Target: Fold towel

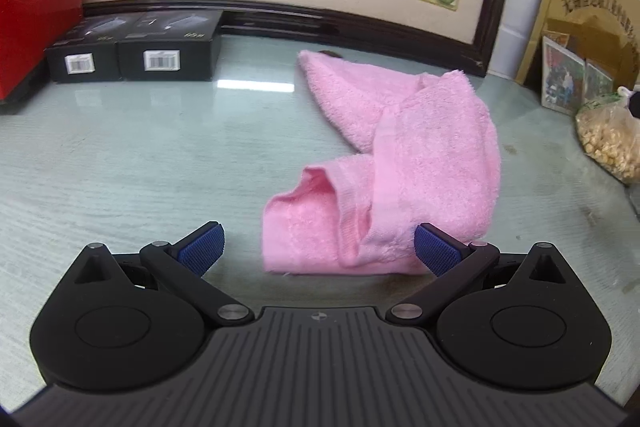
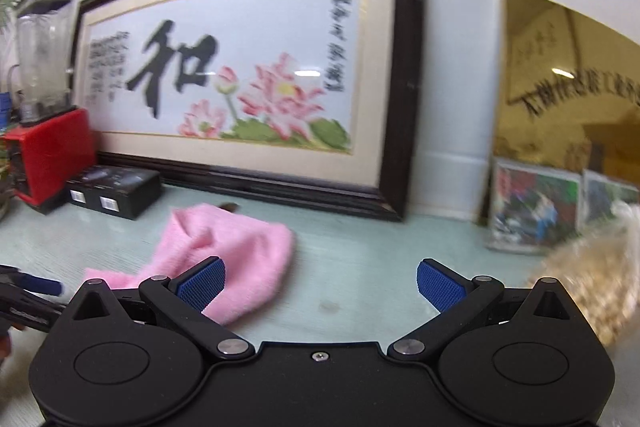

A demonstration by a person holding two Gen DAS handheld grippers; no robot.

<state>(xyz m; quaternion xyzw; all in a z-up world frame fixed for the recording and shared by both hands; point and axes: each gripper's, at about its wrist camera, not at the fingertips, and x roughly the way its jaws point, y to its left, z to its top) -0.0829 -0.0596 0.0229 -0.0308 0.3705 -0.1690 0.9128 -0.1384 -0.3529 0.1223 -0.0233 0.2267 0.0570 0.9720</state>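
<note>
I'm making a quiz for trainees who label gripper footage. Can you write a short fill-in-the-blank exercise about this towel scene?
1. The crumpled terry towel on the pale green tabletop is ____ in colour.
2. The left gripper has its jaws ____, holding nothing.
3. The two black cardboard boxes with barcode labels lie beside a ____ appliance base.
4. The dark-framed embroidery behind the towel shows pink ____ flowers.

Missing words: pink; open; red; lotus

The pink terry towel point(image 1: 404, 163) point(image 2: 236, 259) lies crumpled on the pale green tabletop, loosely doubled over itself, its hemmed near edge curled up into an open fold
</note>
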